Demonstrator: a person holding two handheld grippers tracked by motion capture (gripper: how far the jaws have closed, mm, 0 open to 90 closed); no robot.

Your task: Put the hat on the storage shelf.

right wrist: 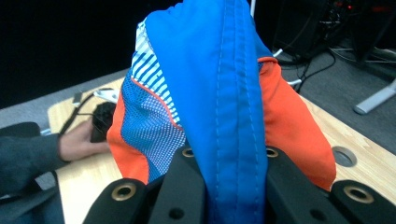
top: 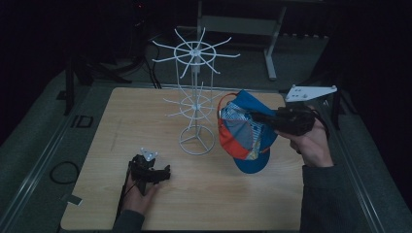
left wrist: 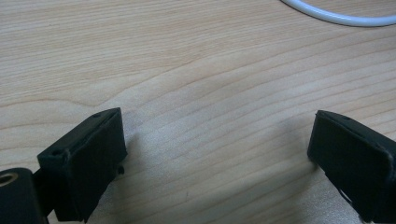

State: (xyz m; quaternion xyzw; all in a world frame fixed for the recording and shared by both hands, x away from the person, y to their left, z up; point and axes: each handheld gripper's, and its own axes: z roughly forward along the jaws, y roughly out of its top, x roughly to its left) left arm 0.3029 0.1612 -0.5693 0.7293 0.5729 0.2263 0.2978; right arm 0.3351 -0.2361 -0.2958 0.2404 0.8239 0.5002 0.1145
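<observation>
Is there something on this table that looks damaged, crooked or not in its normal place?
Nothing looks damaged or spilled. The white wire rack stands upright on the table with bare hooks. The blue and orange cap hangs crumpled in the air beside the rack, pinched by the right gripper. The left gripper rests open on the wood.

The white wire display stand with two tiers of radiating hooks [top: 195, 97] rises from a ring base near the middle of the light wooden table [top: 121, 121], and its spokes reach out on all sides, barring any pass close to the pole; the blue, orange and mesh cap [top: 245, 128], pinched in the right gripper [top: 260, 116], hangs just right of the lower tier, so little room is left between cloth and hooks. The table's left half and near edge lie open around the left gripper [top: 148, 172], whose jaws stand wide over bare wood; a curve of the white ring [left wrist: 336, 16] lies well ahead of them.
</observation>
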